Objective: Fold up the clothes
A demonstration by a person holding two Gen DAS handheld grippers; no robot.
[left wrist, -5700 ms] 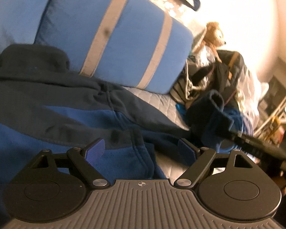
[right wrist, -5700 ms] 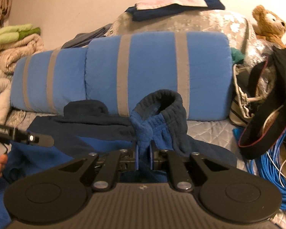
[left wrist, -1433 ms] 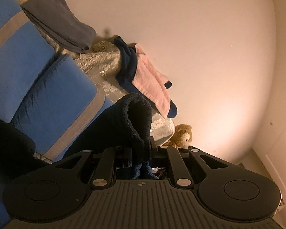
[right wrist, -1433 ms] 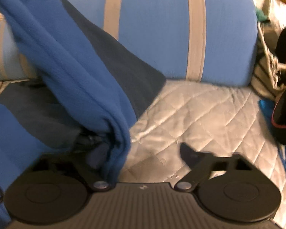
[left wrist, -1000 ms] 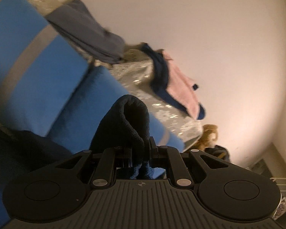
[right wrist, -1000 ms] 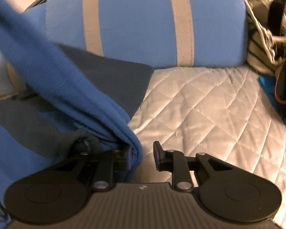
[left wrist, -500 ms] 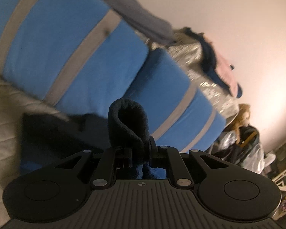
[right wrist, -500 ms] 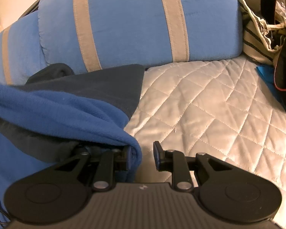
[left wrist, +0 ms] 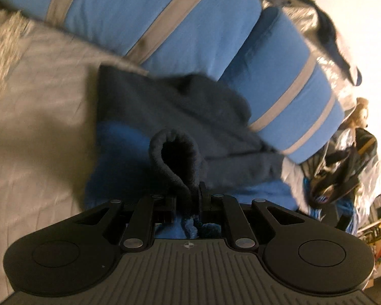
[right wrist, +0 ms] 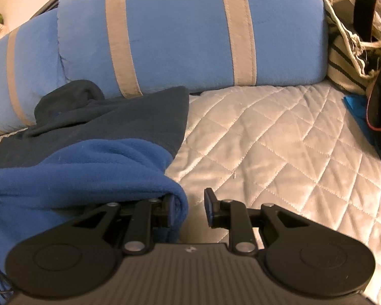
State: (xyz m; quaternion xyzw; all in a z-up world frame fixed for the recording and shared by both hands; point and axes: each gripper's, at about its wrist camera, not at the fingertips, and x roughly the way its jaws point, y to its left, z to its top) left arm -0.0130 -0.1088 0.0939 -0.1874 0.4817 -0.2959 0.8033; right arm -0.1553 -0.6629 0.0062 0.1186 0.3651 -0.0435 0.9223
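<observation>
A blue and navy fleece jacket (right wrist: 76, 172) lies on the quilted bed cover (right wrist: 279, 147), its navy collar (right wrist: 68, 96) against the pillows. My right gripper (right wrist: 189, 211) is open at the jacket's right edge. A blue fold drapes over its left finger (right wrist: 169, 212), and its right finger stands over bare quilt. In the left wrist view my left gripper (left wrist: 189, 197) is shut on the navy sleeve cuff (left wrist: 175, 152), which loops up in front of the jaws. It sits low over the jacket's body (left wrist: 139, 101).
Two blue pillows with grey stripes (right wrist: 177, 33) line the back of the bed. A striped bag (right wrist: 343, 58) and a black strap (right wrist: 378, 101) crowd the right side, with a teddy bear (left wrist: 361, 114) beyond. Bare quilt (left wrist: 32, 127) lies left of the jacket.
My left gripper has swung down from facing the wall, carrying the cuff over the jacket's body. The sleeve has dropped flat onto the jacket. My right gripper, earlier shut on the cuff, is open.
</observation>
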